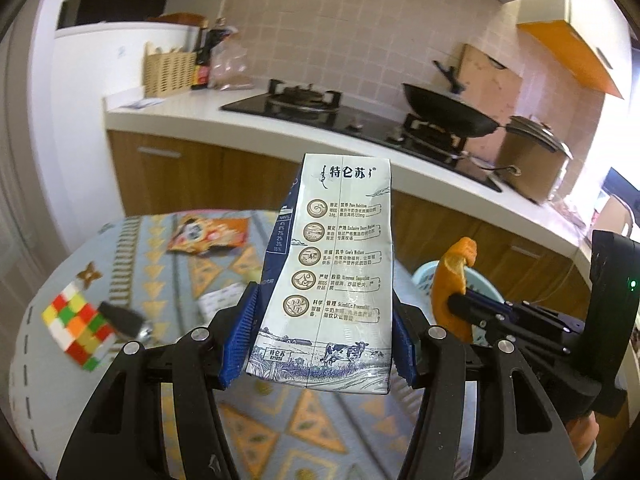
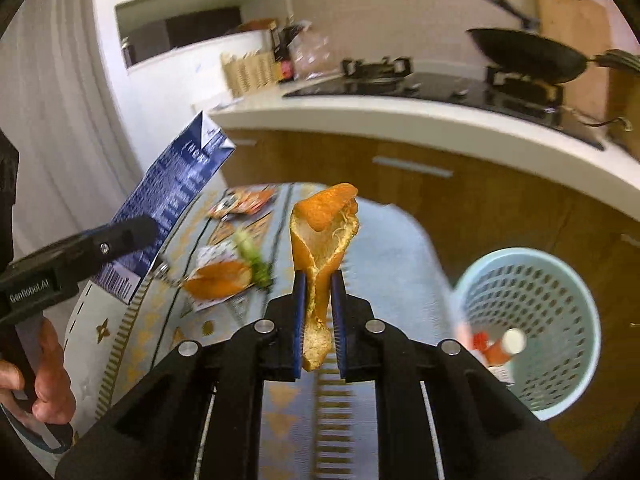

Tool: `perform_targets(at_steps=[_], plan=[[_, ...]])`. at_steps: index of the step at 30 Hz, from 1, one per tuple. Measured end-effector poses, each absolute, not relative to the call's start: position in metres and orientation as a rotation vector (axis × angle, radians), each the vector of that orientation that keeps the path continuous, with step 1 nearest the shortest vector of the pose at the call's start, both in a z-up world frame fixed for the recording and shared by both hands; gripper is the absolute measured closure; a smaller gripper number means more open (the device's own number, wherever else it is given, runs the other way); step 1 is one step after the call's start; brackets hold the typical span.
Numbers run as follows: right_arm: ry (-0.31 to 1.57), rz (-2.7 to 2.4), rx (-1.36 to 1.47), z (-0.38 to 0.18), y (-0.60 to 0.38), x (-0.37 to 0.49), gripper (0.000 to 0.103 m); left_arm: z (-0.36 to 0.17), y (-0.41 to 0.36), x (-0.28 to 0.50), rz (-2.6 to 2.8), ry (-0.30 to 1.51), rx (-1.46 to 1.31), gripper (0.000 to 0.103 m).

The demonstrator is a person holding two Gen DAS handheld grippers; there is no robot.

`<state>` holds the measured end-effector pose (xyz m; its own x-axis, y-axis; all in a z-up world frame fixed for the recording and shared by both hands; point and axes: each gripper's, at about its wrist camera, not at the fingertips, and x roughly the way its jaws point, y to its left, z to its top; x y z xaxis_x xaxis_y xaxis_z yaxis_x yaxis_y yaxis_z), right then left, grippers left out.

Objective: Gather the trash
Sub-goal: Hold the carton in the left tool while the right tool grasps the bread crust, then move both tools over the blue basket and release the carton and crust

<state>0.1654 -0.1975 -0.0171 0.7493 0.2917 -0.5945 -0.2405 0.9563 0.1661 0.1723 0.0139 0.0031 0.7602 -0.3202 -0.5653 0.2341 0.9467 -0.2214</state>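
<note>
Two grippers: each is clamped on a piece of trash, lifted above the patterned table (image 2: 384, 248).
Right gripper (image 2: 319, 316): jaws pressed nearly together on an orange peel (image 2: 324, 236), which stands up between the blue pads and curls over at its tip.
Left gripper (image 1: 320, 332): pads press both sides of a milk carton (image 1: 332, 276), held upright, printed back toward the camera.
Left hand (image 2: 44, 364): seen from the right wrist, wrapped round the handle at the far left.
Ahead of the right jaws: a second orange peel (image 2: 218, 278) and a green scrap (image 2: 256, 260) lie on a printed paper on the tablecloth.
Further ahead: an orange snack wrapper (image 2: 244, 202) near the table's far edge.
Right of the right gripper: a pale blue perforated basket (image 2: 552, 276) beside the table, with some red and white bits inside, blurred.
Left of the left gripper: a colour-cube puzzle (image 1: 78, 326) touching a dark key fob (image 1: 122, 318).
Beyond the table: wooden cabinets, a white counter, a gas hob (image 1: 352, 116) with a black wok (image 1: 448, 110).
</note>
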Motion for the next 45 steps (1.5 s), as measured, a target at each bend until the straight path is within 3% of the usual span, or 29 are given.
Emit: perform_targets(at_steps=[14, 29, 34, 36, 42, 45], plan=[[0.647, 0.064, 0.180, -0.015, -0.322, 0.162, 0.093, -0.002, -0.107, 0.201, -0.486, 0.663, -0.098, 0.047], [0.841, -0.062, 0.372, -0.097, -0.418, 0.185, 0.092, -0.065, -0.214, 0.228, -0.579, 0.804, 0.010, 0.047], [0.862, -0.088, 0.379, -0.108, -0.428, 0.186, 0.089, -0.080, -0.228, 0.234, -0.591, 0.849, 0.025, 0.045], [0.870, -0.091, 0.384, -0.112, -0.430, 0.186, 0.088, -0.083, -0.228, 0.236, -0.583, 0.858, 0.018, 0.038], [0.866, -0.102, 0.394, -0.112, -0.431, 0.185, 0.073, -0.082, -0.220, 0.237, -0.568, 0.856, 0.004, 0.033], [0.854, -0.102, 0.387, -0.108, -0.430, 0.184, 0.071, -0.080, -0.215, 0.235, -0.564, 0.850, -0.006, 0.032]])
